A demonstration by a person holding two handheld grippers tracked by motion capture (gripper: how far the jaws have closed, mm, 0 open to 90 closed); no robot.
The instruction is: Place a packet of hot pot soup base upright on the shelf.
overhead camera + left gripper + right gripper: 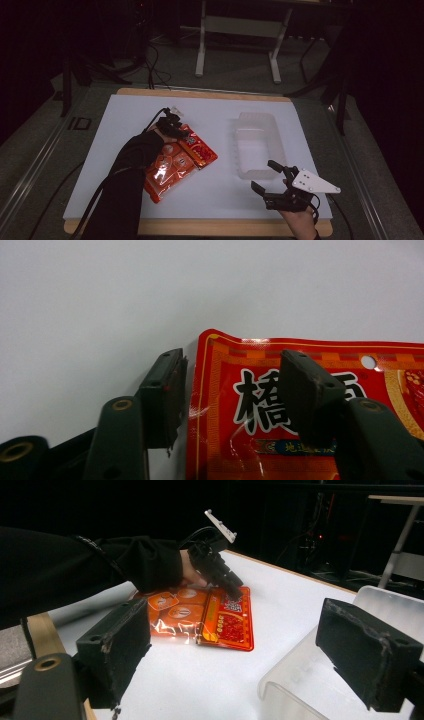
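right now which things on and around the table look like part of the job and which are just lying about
Likely part of the job:
- red snack packet
- clear plastic tray
- left gripper, open over the packet's edge
- right gripper, open near the tray

Lying about:
- white-legged table behind
- floor cables

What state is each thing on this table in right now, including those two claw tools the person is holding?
Left gripper: jaws open, straddling the packet's top edge, not clamped.
Right gripper: jaws open, holding nothing, beside the near end of the tub.
Red snack packet: sealed, lying flat on the white board.
Clear plastic tub: upright, looks empty.
White board: flat on the wooden table.
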